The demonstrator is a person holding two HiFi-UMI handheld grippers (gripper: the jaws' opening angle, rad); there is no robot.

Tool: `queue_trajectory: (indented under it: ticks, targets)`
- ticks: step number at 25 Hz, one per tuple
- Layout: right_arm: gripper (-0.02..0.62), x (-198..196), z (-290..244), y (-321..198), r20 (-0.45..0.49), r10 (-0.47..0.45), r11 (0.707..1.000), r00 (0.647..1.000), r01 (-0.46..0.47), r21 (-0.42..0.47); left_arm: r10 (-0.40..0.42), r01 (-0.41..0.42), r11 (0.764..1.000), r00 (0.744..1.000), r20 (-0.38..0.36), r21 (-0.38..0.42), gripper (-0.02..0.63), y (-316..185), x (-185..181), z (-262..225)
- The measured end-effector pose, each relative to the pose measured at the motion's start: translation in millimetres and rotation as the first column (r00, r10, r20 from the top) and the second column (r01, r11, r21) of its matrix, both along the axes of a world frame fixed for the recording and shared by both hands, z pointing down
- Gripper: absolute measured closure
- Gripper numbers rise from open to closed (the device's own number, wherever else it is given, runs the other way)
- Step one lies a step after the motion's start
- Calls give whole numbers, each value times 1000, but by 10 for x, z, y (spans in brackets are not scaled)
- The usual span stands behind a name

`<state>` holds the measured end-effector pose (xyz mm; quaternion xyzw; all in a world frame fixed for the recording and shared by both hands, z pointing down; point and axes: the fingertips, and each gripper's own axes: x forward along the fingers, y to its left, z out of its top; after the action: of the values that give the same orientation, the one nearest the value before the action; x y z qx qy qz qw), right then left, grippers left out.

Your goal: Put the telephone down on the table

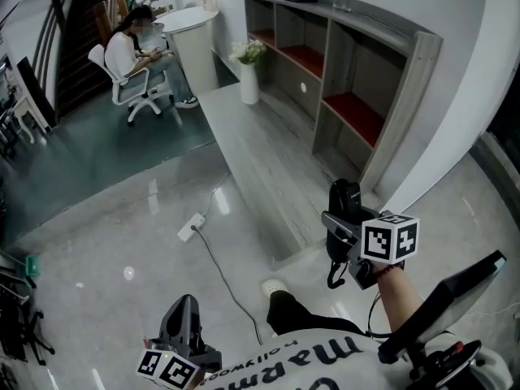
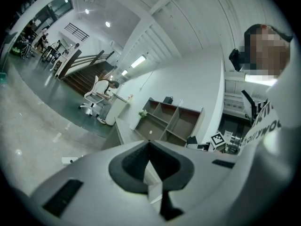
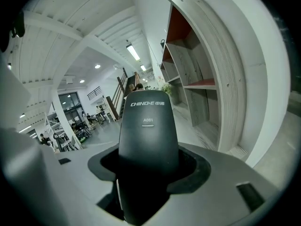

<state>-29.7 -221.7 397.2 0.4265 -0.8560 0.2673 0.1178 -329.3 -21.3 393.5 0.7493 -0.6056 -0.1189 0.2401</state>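
Note:
A black telephone handset (image 3: pixel 148 135) with white print near its top stands upright between the jaws of my right gripper (image 3: pixel 148 175), which is shut on its lower part. In the head view the handset (image 1: pixel 344 197) and my right gripper (image 1: pixel 348 218) hover over the near right end of the long grey wood-grain table (image 1: pixel 260 165). Low at the left, over the floor, my left gripper (image 1: pixel 184 319) has its jaws together and nothing in them. In the left gripper view only its own closed jaws (image 2: pixel 153 173) and the room beyond appear.
A grey shelf unit (image 1: pixel 349 80) with red-backed compartments stands along the table's right side. A white vase with flowers (image 1: pixel 249 75) sits at the table's far end. A power strip (image 1: pixel 192 227) with its cable lies on the glossy floor. A person sits on a white chair (image 1: pixel 130 59) far left.

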Motion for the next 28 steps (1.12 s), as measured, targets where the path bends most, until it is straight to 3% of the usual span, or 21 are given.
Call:
queue_trajectory:
  ticks: [9,18,28]
  targets:
    - [315,-20,179,-708,67,13,999,998,-9,-52,14,-13,1000,1000,28,-17,597,-730,7,-3]
    - [315,23,499,-1361,42,35,992,999,-29,-121,77,-75,996,996,39,-37,597,-1551,160,-24]
    - [314,42,1052,-1914,0,80,967,997,-78,-244,39,-34,995,998,49,-97,597,-1961,29,55]
